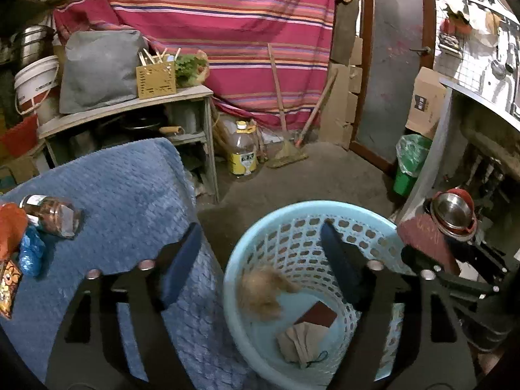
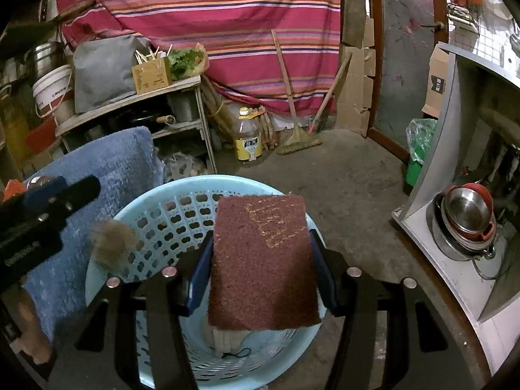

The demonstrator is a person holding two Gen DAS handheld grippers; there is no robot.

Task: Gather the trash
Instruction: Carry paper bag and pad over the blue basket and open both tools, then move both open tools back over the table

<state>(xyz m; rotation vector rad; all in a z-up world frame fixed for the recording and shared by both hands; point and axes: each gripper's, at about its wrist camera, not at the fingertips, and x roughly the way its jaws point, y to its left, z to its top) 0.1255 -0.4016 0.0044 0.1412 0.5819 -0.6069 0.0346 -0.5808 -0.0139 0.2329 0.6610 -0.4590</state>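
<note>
Left gripper (image 1: 260, 243): jaws spread wide with nothing between them, over the near rim of the basket.
Right gripper (image 2: 261, 253): jaws clamped on the 2 long edges of a maroon scouring pad (image 2: 263, 260), held flat above the basket.
Laundry basket (image 1: 373, 227): pale blue, perforated wall, standing on the floor just beside the blue towel (image 1: 123, 195).
Tan fluffy clump (image 1: 265, 292): blurred, inside the basket's mouth, touching neither left jaw.
Basket bottom: a folded beige cloth piece (image 1: 304, 341) and a dark red card (image 1: 317, 315) lying side by side.
Worktop under the towel: a glass jar (image 1: 52, 214) on its side, a crumpled blue wrapper (image 1: 31, 253) and a printed packet (image 1: 8, 289) near the left edge.
</note>
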